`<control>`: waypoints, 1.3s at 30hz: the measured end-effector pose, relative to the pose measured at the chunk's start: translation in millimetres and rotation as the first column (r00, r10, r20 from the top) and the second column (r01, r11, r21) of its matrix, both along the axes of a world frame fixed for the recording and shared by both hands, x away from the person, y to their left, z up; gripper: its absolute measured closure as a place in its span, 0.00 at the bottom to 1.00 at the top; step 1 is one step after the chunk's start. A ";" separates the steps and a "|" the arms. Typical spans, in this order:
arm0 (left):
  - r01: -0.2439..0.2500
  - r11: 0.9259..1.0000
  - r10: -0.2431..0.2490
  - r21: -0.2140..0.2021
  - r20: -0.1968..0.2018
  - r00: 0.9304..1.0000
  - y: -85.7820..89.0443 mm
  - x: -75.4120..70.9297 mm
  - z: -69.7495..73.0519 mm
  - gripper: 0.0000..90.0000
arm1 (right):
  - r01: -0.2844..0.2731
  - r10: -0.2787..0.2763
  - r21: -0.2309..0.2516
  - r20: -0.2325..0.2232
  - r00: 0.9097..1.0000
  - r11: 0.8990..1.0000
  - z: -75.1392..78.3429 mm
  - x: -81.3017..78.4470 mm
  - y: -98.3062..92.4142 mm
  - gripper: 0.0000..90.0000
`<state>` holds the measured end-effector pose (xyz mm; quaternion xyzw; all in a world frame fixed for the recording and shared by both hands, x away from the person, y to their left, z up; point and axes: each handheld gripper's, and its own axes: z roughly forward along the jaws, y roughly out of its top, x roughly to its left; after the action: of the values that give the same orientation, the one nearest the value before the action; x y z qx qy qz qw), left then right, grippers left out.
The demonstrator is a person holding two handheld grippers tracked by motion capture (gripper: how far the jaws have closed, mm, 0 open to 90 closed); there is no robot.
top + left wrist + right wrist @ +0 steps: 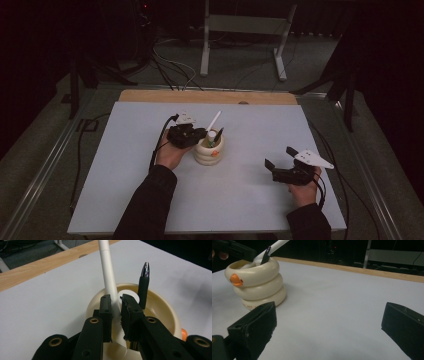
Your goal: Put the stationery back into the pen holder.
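Note:
A cream pen holder [209, 152] made of stacked rings, with an orange beak-like knob [235, 280], stands mid-table. A white pen [108, 270] and a black pen with a silver tip [143, 287] stand in it, along with a short white-capped thing. My left gripper [116, 300] reaches over the holder's rim [160, 307] from the left, and its pads are shut on the white pen's lower shaft. My right gripper [279, 156] rests at the table's right front with its jaws wide open and nothing between them [329, 315].
The white table top [125, 165] has a wooden strip [205, 96] along its far edge. Cables [165, 67] and a grey metal stand [240, 30] sit on the dark floor beyond. Metal rails [45, 170] run along both table sides.

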<state>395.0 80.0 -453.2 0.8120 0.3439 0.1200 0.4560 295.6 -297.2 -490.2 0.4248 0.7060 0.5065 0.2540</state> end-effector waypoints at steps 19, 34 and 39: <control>0.029 0.999 -0.028 -0.027 0.032 0.999 0.7 -3.9 4.2 0.69 | 0.000 0.000 -0.001 -0.001 1.000 1.000 -0.5 0.5 0.2 0.00; -0.095 0.996 0.094 0.002 0.061 0.994 20.7 -13.1 17.1 0.19 | -0.001 0.001 -0.004 -0.002 1.000 1.000 -0.5 -0.1 0.9 0.00; -0.115 0.993 0.115 -0.002 0.062 0.991 29.3 -16.3 18.1 0.16 | -0.002 0.002 -0.010 -0.003 1.000 1.000 -1.4 -0.2 0.4 0.00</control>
<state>378.7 109.3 -435.1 0.7871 0.3757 0.1712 0.4583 295.3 -296.8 -491.6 0.4235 0.7095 0.5024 0.2544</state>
